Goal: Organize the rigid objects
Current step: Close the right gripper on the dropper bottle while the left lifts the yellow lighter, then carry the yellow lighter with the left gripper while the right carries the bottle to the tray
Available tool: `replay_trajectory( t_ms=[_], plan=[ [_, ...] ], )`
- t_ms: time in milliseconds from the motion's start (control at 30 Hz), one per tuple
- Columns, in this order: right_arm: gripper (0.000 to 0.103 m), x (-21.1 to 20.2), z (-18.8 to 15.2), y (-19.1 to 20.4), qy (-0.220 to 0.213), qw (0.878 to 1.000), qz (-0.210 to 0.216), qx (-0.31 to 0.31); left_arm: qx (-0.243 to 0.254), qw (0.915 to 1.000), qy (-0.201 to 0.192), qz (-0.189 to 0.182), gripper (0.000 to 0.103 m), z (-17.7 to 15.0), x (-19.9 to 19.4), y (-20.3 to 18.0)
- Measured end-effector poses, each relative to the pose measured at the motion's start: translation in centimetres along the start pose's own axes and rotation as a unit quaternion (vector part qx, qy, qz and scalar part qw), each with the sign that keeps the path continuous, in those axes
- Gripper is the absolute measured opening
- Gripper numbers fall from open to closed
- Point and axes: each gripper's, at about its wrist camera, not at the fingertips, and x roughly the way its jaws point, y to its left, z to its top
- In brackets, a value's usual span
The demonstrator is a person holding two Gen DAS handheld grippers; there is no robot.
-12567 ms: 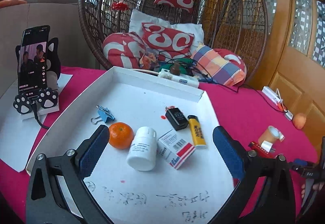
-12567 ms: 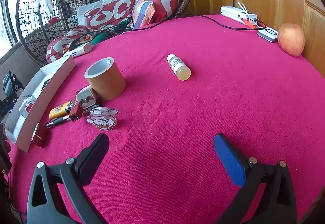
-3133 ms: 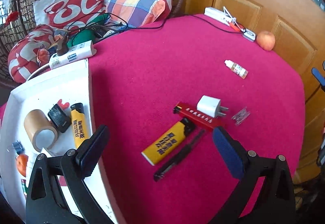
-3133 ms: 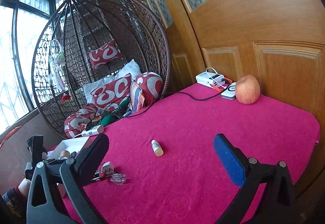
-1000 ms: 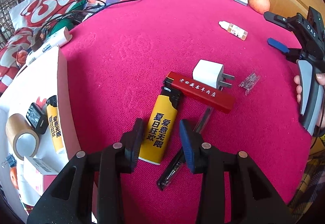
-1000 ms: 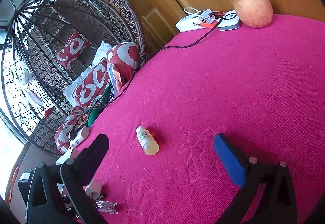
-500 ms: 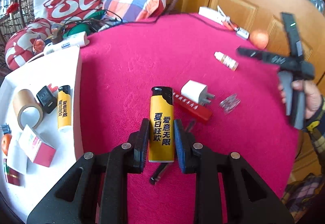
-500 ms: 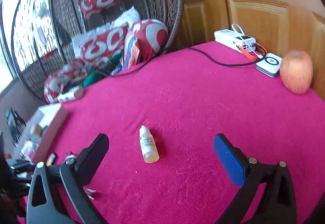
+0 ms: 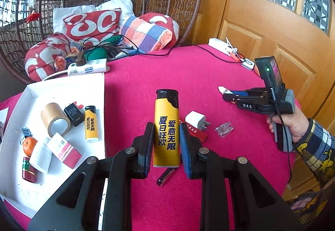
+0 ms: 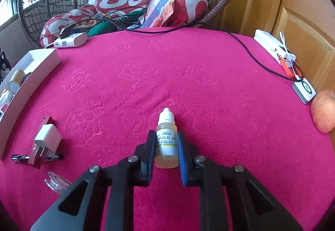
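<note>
The left gripper (image 9: 166, 143) has its jaws clenched on the yellow lighter (image 9: 166, 126), lifted clear of the bench (image 9: 146, 76); the right gripper (image 10: 166, 149) has just closed its jaws around the dropper bottle (image 10: 166, 139).

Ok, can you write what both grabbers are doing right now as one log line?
left gripper: shut on yellow lighter, lifted | right gripper: just closed on dropper bottle | white tray: not reached yet

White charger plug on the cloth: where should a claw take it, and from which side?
Grip the white charger plug across its two flat side faces, coming from above. Its metal prongs stick out one end and it leans on the red box, so the boxy body is the only broad, parallel surface.
</note>
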Motion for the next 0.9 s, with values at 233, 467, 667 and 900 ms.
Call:
replay_trajectory(
  t_ms=[233, 467, 667, 900],
  plan=[
    [0.019, -7.2, 1.9, 2.2, -0.104, 0.992, 0.074, 0.015, -0.005, 0.9993, -0.035, 0.014, 0.023, 0.5, -2.1, 0.6],
    [0.019, -13.6, 4.6, 5.7, -0.207, 0.970, 0.123, -0.021, -0.015, 0.9959, -0.077, 0.045, 0.023, 0.9, -5.1, 1.5],
    [0.019, -16.3, 5.8, 6.8, -0.244, 0.955, 0.166, -0.021, -0.029, 0.9924, -0.102, 0.062, 0.023, 1.0, -7.3, 2.8],
    [0.019, -17.1, 6.6, 8.3, -0.257, 0.946, 0.193, -0.030, -0.044, 0.9898, -0.114, 0.073, 0.023, 0.5, -8.3, 3.8]
  ],
)
